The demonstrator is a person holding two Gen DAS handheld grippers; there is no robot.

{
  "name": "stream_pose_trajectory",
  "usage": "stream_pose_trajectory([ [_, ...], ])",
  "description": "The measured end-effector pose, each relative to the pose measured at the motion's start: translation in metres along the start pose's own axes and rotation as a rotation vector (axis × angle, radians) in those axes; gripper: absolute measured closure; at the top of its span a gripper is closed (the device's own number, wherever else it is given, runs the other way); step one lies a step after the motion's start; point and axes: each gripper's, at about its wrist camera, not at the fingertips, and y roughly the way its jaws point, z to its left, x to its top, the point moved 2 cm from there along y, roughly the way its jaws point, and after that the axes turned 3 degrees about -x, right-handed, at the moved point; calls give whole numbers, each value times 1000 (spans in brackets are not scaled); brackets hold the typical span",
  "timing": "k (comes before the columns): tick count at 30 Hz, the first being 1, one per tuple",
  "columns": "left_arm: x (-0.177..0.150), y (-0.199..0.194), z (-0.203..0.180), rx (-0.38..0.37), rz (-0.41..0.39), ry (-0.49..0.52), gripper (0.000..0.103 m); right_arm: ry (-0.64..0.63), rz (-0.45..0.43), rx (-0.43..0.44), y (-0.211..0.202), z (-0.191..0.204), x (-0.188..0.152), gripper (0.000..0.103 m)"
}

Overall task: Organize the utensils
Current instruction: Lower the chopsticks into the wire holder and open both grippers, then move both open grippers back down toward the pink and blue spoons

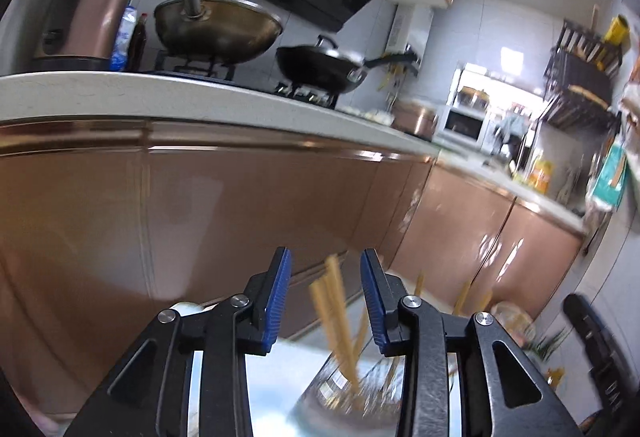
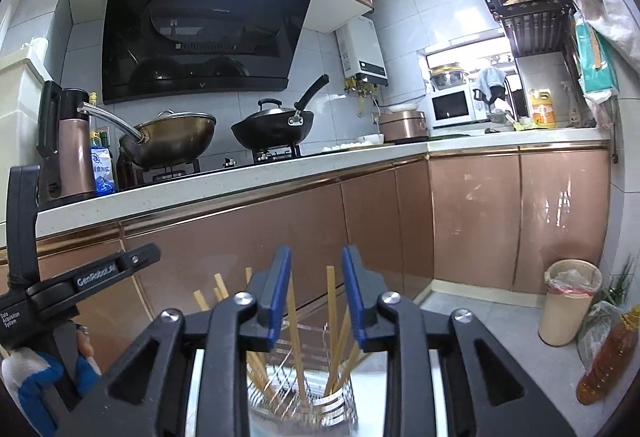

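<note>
Chopsticks (image 2: pixel 297 321) stood near upright in the wire holder (image 2: pixel 304 403), long axes leaning toward 12 and 1 o'clock, tips fanned. The holder sat at 6 o'clock, just below my right hand-held gripper (image 2: pixel 316 297); jaws parted, pads pressing nothing, sticks showing in the gap behind. My left hand-held gripper (image 1: pixel 326 301) was likewise parted and empty, chopsticks blurred between its jaws. I judged the right nearer. The worktop (image 2: pixel 280 177) lay beyond at 12 o'clock.
</note>
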Motion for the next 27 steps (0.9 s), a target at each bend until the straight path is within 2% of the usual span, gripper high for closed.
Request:
stream_pose_trajectory([
  [3, -6, -28, 10, 30, 47, 20, 67, -12, 46, -16, -22, 1, 0, 74],
  [9, -29, -87, 17, 61, 88, 98, 58, -3, 146, -19, -64, 5, -12, 74],
  [16, -69, -152, 18, 62, 90, 162, 52, -18, 219, -49, -117, 12, -36, 74],
  [22, -87, -194, 18, 46, 76, 175, 45, 1, 262, -82, -154, 12, -54, 73],
  [27, -99, -221, 25, 53, 74, 174, 44, 12, 291, -93, -182, 13, -69, 67],
])
